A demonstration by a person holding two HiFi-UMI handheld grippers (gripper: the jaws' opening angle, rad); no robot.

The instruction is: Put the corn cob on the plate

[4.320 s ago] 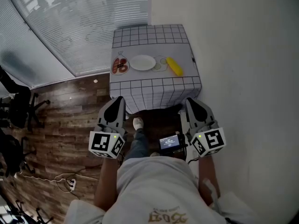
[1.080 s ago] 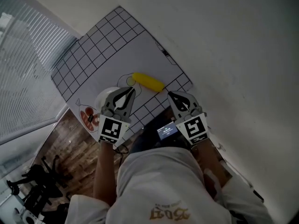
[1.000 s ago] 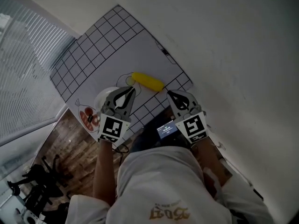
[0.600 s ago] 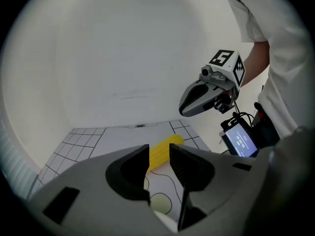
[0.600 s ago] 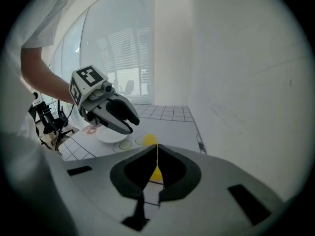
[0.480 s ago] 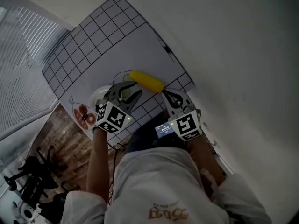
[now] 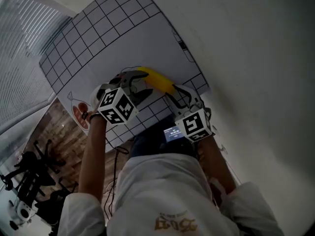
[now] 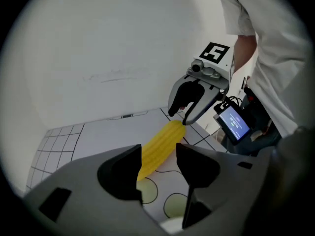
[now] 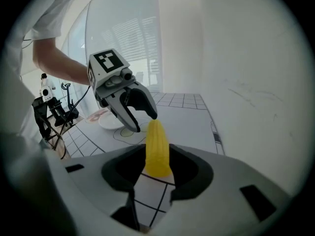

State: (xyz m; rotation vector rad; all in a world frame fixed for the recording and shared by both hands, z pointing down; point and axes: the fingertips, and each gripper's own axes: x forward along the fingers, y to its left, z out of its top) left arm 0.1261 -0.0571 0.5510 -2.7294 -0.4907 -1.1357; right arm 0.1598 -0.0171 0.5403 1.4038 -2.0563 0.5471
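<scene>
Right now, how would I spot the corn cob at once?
Find the grid-lined table against the white wall. By its front edge lies the corn cob, near a white plate. It is the only long, yellow thing there.

A table [image 7: 118, 38] draped in a white cloth ruled with black squares stands against a pale wall [image 7: 246, 48], with window blinds [image 7: 19, 38] beside it, and a wooden floor [image 7: 54, 127] and a black chair [image 7: 22, 173] below.

The person wears a white short-sleeved T-shirt [image 7: 162, 191]. The grey, black-padded left claw [image 7: 139, 84] and right claw [image 7: 174, 93] each carry a black-and-white marker cube [image 7: 116, 106].
</scene>
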